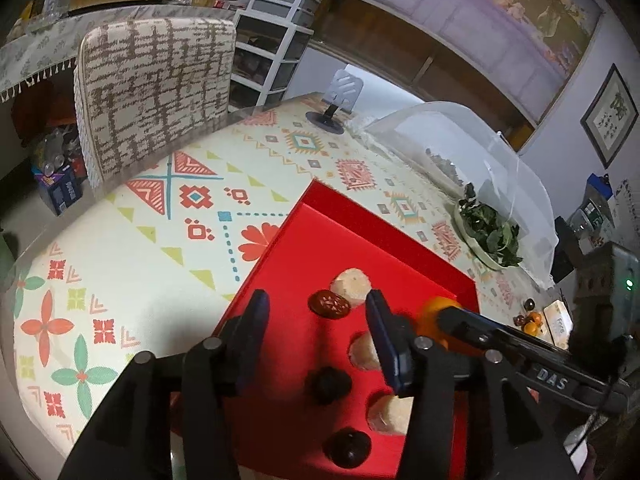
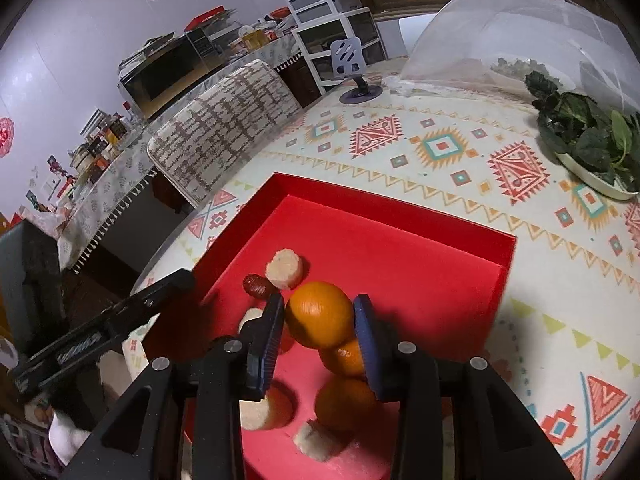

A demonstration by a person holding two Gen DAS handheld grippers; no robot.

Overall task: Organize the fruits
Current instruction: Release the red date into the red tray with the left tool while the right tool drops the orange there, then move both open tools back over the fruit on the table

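A red tray (image 1: 360,216) (image 2: 400,216) lies on the patterned table. It holds banana pieces (image 1: 352,284) (image 2: 285,268), red dates (image 1: 329,304) (image 2: 256,285) and small oranges (image 2: 346,358). My right gripper (image 2: 319,316) is shut on an orange (image 2: 319,314) just above the tray floor, over the other oranges; it also shows in the left wrist view (image 1: 434,314). My left gripper (image 1: 316,312) is open and empty above the tray's left part, with a date and banana piece beyond its fingertips.
A plate of green leaves (image 1: 490,236) (image 2: 588,148) sits under a clear mesh food cover (image 1: 460,152) (image 2: 520,36). A phone stand (image 1: 336,98) (image 2: 356,68) is at the far edge. A patterned chair (image 1: 156,92) stands behind. More small fruits (image 1: 530,318) lie at right.
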